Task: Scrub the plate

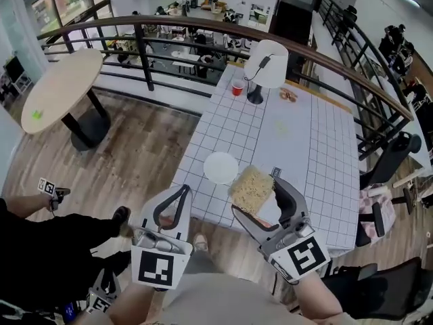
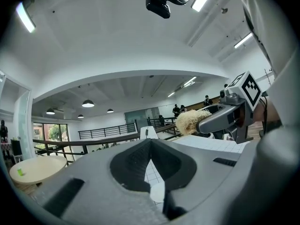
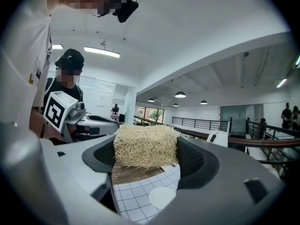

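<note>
A small white plate (image 1: 220, 167) lies near the front edge of the white checked table (image 1: 318, 147). My right gripper (image 1: 256, 185) hovers just right of the plate, shut on a straw-coloured scrubber (image 1: 252, 189). In the right gripper view the scrubber (image 3: 140, 142) fills the jaws of the right gripper (image 3: 147, 150), with the plate (image 3: 161, 197) below. My left gripper (image 1: 181, 191) hangs off the table's front edge, left of the plate, its jaws closed with nothing between them. The left gripper view shows the left gripper (image 2: 150, 143) with tips meeting, and the scrubber (image 2: 191, 121) to its right.
A white lamp (image 1: 266, 63), a red cup (image 1: 237, 87) and a small snack (image 1: 289, 95) stand at the table's far end. A round wooden table (image 1: 61, 87) is at left, a curved railing (image 1: 203, 26) beyond. Chairs (image 1: 379, 208) sit at right. A person in black (image 1: 54, 235) is at left.
</note>
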